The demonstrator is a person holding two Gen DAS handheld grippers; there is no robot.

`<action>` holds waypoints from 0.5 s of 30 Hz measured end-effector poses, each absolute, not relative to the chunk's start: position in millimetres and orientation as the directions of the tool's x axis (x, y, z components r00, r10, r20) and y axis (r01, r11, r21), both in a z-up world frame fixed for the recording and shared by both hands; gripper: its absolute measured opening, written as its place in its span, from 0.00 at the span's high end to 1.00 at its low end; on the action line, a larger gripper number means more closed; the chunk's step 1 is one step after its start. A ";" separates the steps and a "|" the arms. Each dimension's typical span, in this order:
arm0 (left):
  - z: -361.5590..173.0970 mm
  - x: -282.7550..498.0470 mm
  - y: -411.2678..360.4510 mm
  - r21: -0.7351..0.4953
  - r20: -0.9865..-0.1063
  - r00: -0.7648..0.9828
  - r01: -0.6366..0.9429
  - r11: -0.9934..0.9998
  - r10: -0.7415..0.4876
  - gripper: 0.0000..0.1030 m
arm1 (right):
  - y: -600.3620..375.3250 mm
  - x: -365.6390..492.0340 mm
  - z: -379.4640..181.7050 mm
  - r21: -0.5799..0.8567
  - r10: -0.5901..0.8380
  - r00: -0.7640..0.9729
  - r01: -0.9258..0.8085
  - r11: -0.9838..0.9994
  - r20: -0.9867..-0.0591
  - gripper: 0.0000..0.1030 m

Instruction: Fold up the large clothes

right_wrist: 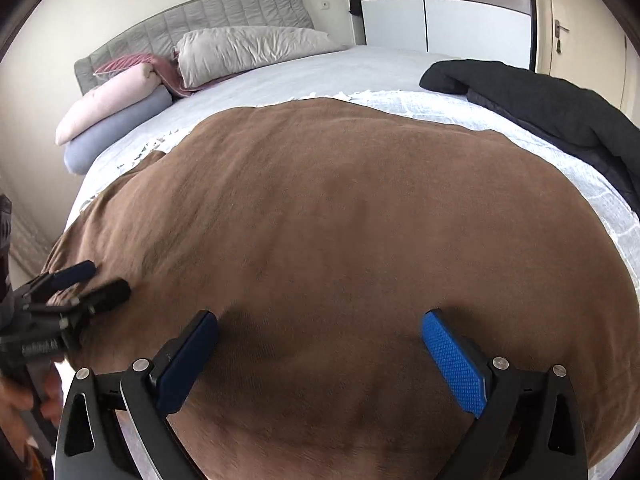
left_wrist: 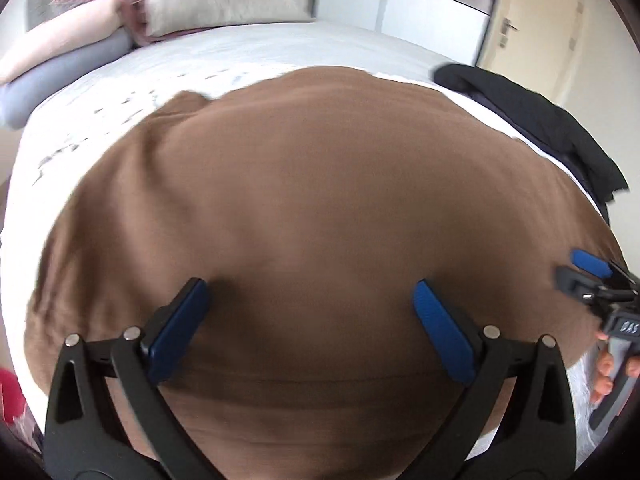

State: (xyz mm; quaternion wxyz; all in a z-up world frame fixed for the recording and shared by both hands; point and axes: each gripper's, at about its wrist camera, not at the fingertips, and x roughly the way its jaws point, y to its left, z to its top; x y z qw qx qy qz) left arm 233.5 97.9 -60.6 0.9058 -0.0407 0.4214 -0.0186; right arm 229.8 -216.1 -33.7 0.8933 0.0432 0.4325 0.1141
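Bed (right_wrist: 360,72) holds brown garment (right_wrist: 340,240).

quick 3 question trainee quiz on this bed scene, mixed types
1. True or false: both grippers are open.
2. Which garment lies spread under the grippers? A) brown garment B) black garment C) pink pillow
3. Fill in: the black garment lies toward the bed's ___ side.

Key:
1. True: left gripper and right gripper hold nothing.
2. A: the brown garment.
3. Right: the black garment on the bed.
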 end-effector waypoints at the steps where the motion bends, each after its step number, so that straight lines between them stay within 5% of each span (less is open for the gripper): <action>1: -63.2 233.0 116.3 -0.075 -0.769 0.639 -0.045 0.996 -0.029 0.01 | -226.0 226.0 -33.8 0.180 0.232 0.603 -0.146 0.973 -0.763 0.00; 6: -55.9 211.3 169.8 -0.052 -0.756 0.654 -0.061 0.997 0.001 0.22 | -281.6 203.2 -29.7 0.072 0.095 0.645 -0.062 0.995 -0.758 0.02; 11: -36.1 184.9 159.0 0.013 -0.761 0.646 -0.066 0.998 0.053 0.14 | -298.2 179.4 -5.9 0.119 0.110 0.679 -0.034 0.992 -0.726 0.01; 15: -18.2 159.3 139.8 -0.047 -0.777 0.629 -0.028 0.999 -0.019 0.07 | -286.8 155.0 21.0 0.151 0.109 0.707 -0.003 0.989 -0.698 0.00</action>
